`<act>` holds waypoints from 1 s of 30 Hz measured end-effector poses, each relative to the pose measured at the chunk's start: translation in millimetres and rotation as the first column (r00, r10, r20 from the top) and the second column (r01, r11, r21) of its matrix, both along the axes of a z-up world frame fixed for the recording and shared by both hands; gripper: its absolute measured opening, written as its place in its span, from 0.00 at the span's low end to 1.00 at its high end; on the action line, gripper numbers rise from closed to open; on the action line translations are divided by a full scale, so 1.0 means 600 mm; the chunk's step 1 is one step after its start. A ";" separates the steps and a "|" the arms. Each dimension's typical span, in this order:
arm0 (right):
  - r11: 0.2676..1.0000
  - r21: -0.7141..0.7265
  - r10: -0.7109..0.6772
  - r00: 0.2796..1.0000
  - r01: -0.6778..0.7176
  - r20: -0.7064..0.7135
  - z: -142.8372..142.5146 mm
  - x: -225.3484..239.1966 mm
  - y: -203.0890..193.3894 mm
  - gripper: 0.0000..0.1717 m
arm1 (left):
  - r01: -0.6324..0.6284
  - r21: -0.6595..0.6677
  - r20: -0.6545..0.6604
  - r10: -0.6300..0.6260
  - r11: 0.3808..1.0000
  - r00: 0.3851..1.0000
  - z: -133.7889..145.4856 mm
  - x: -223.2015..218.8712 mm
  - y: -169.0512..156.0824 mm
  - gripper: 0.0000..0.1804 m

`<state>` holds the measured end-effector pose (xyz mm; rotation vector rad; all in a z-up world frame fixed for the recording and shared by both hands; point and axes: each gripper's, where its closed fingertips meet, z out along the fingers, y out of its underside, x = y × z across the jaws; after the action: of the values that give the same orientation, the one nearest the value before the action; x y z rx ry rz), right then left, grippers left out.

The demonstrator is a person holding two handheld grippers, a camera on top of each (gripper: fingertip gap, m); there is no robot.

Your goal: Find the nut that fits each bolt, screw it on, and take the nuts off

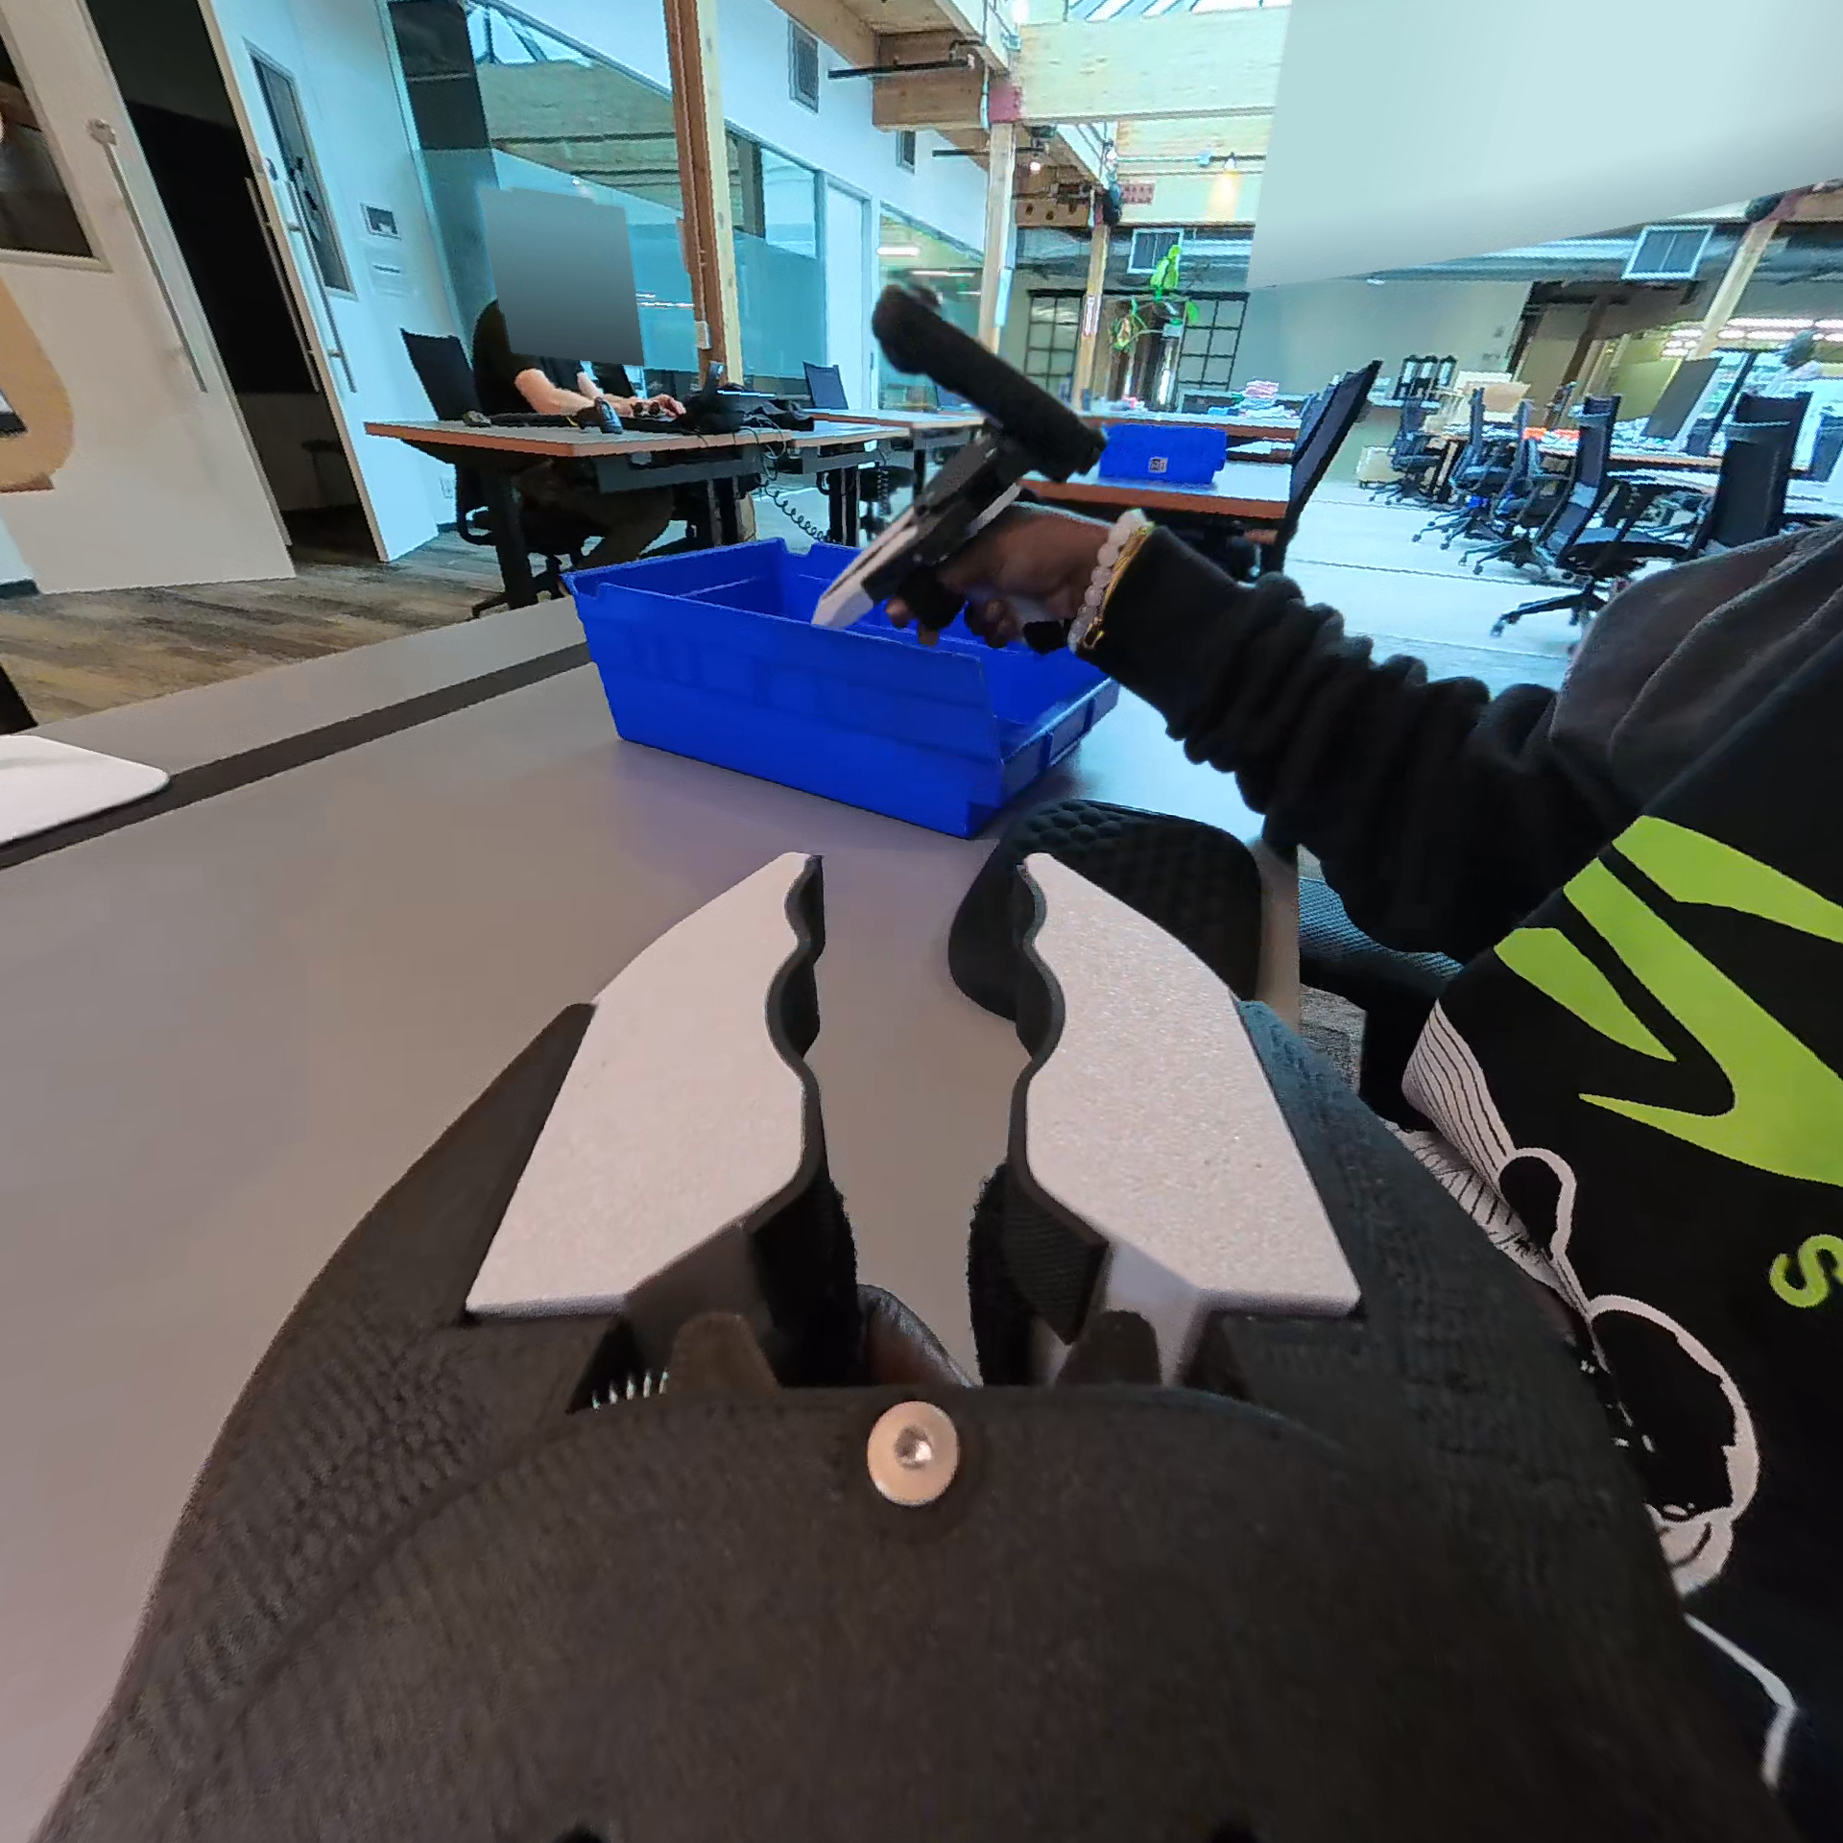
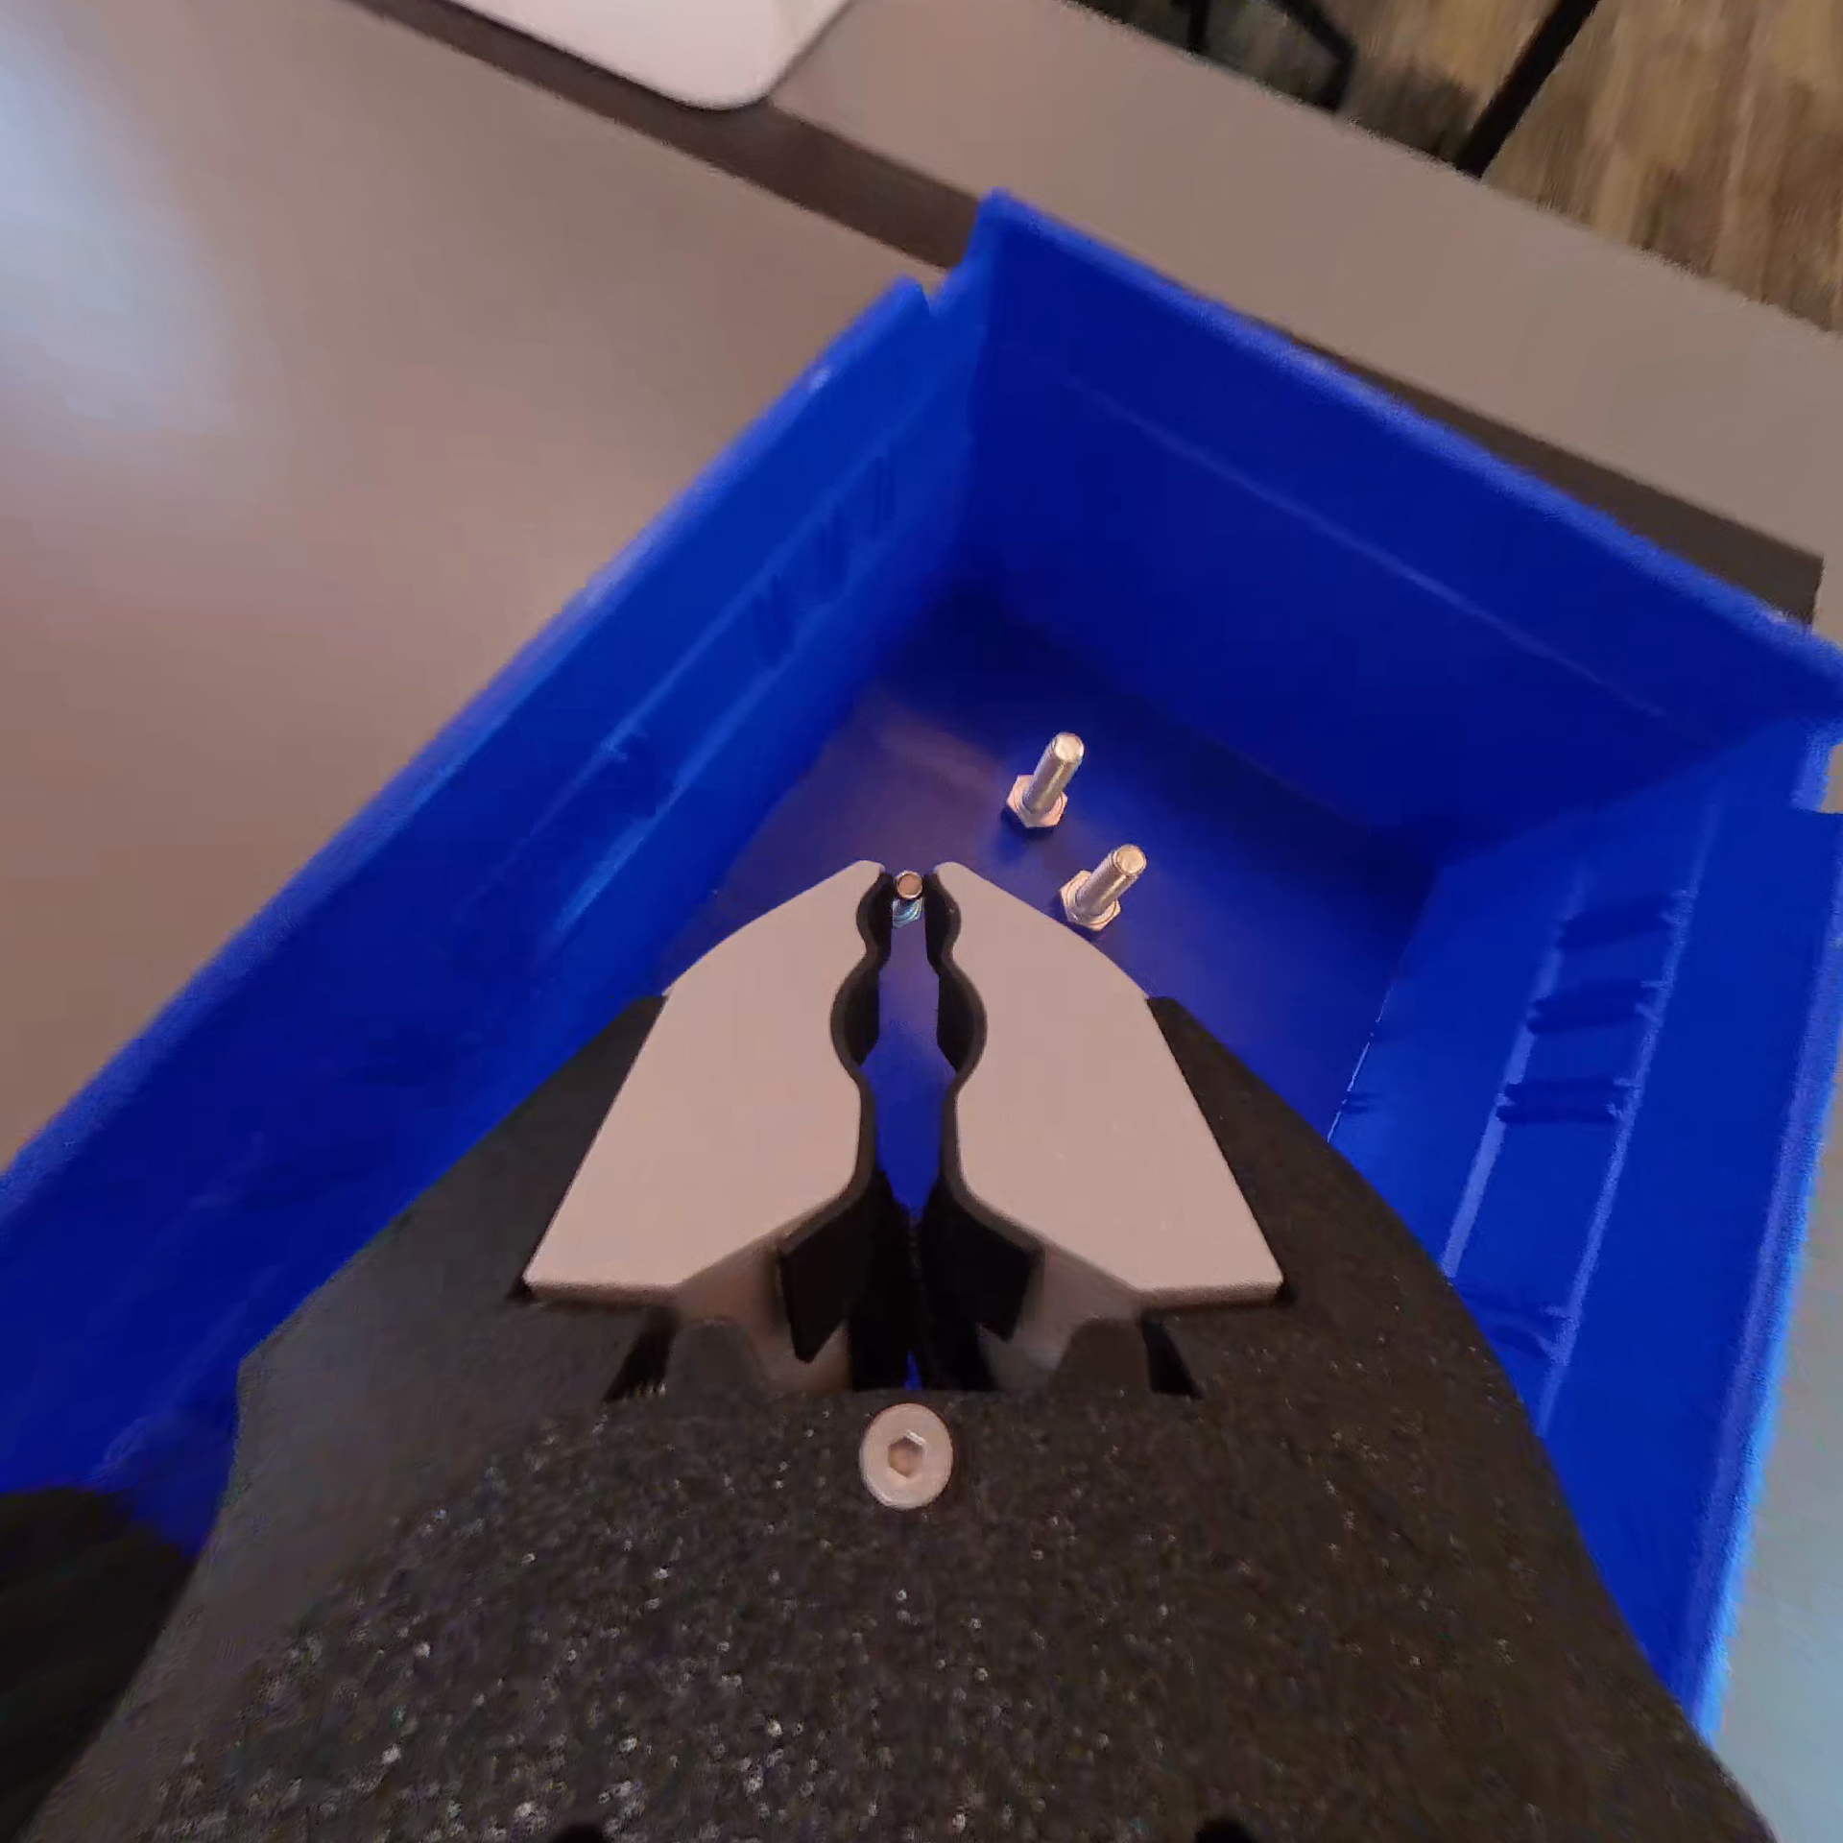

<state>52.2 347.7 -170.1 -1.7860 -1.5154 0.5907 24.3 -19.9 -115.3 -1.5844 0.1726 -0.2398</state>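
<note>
A bright blue bin [image 1: 798, 718] sits on a matte grey counter [image 1: 349, 947]. Inside, silver bolts [image 2: 1037, 783] gleam against the deep blue floor. Each gripper [image 1: 918, 878] pairs pale grey fingers [image 1: 698, 1047] with a speckled black body. The person's black sleeve [image 1: 1346, 718] adjoins a black shirt [image 1: 1646, 1097] printed in lime green and white.

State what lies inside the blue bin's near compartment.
Inside the blue bin: two silver bolts standing on their heads, a third bolt clamped by the right gripper. The gripper covers the floor beneath it.

Open office: grey table [image 1: 299, 997], wooden posts [image 1: 703, 180], glass partitions, black chairs [image 1: 1586, 499] (rows of desks).
</note>
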 end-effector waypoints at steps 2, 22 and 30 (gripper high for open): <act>1.000 -0.012 -0.012 0.998 0.012 0.054 -0.023 -0.003 0.008 0.04 | -0.011 0.001 -0.004 0.011 1.000 1.000 0.004 -0.004 -0.003 0.20; 0.998 0.040 -0.039 0.999 0.040 -0.025 0.010 -0.001 -0.004 0.15 | -0.186 -0.030 -0.068 0.184 0.982 0.981 0.064 -0.097 -0.072 0.24; 0.993 0.118 0.051 0.964 -0.021 -0.260 0.108 0.035 -0.084 0.18 | -0.431 -0.362 -0.210 0.379 0.826 0.901 0.046 -0.309 -0.173 0.24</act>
<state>73.4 297.3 -105.3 -1.5293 -1.3728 0.7142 -160.9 -123.7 -87.8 -2.0048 -0.1294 0.1781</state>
